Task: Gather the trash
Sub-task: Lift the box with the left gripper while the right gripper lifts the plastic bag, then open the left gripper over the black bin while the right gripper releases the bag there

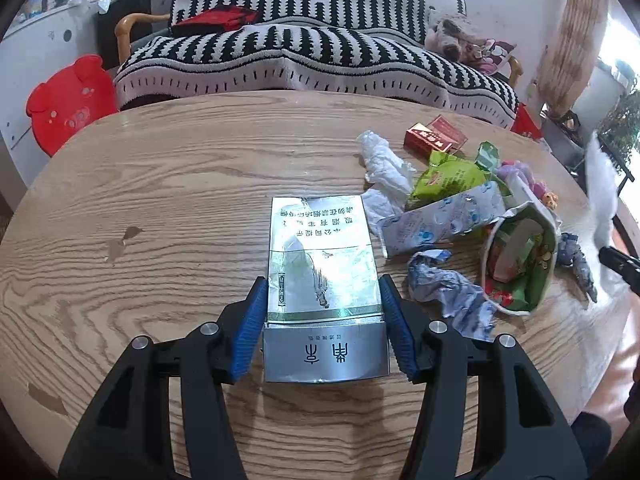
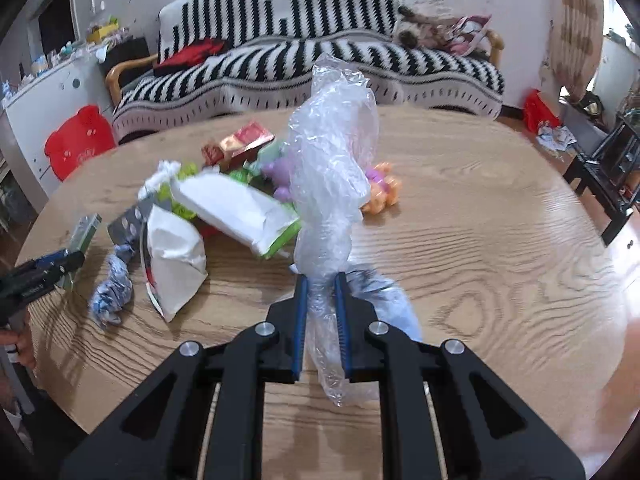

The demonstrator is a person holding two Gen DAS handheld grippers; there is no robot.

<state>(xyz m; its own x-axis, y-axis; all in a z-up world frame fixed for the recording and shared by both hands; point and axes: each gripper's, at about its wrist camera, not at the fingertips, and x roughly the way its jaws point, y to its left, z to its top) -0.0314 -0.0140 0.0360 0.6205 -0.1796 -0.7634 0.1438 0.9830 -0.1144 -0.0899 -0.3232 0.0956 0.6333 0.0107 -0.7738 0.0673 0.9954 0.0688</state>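
my left fingers [image 1: 324, 320] clamped the silver cigarette box [image 1: 322, 280], flat on the wooden counter [image 1: 160, 184]. my right fingers [image 2: 322, 312] pinched a crumpled clear plastic bag [image 2: 332, 168], standing upright above the counter. between them lay the rest: a white paper bag [image 2: 176, 256], green wrappers [image 1: 448, 176], crumpled tissue [image 1: 384, 160], and a red box [image 1: 428, 138] behind.

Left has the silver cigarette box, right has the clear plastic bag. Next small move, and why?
Probably bring the left gripper with the silver cigarette box over to the clear plastic bag. The box sits clamped between the blue pads, and the right gripper pinches the bag upright above the round wooden table. The bag looks crumpled shut, so it may need opening first.
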